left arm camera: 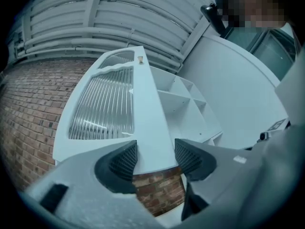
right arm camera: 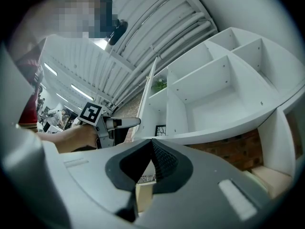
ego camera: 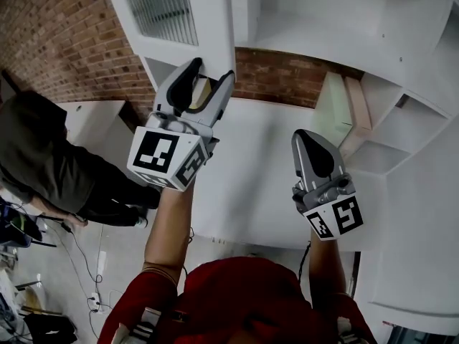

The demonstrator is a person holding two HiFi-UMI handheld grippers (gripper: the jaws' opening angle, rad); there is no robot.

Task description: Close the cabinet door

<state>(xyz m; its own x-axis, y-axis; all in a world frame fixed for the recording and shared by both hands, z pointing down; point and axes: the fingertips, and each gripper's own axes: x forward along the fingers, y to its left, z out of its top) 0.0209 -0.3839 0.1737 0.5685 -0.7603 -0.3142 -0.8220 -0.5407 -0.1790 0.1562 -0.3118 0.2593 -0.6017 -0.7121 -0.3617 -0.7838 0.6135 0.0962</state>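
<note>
Door point(left arm camera: 109, 104) hangs swung out from cabinet point(ego camera: 344, 20), its lower edge framed between the widely spread left tongs point(left arm camera: 155, 156), pads not clamping it; right tongs point(right arm camera: 152, 144) closed tight, empty, facing the shelves point(right arm camera: 209, 85).

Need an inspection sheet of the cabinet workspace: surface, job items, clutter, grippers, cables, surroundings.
surface: white ledge under the shelves, nothing seen on it.
job's things: cabinet door with a ribbed glass panel, standing open from the white shelves.
clutter: pale flat boards leaning in a shelf bay.
grippers: left gripper open, the door's lower edge at its jaw tips, not gripped; right gripper shut, holding nothing.
cables: cable trailing on the floor.
surroundings: brick wall; a bystander at the left.
</note>
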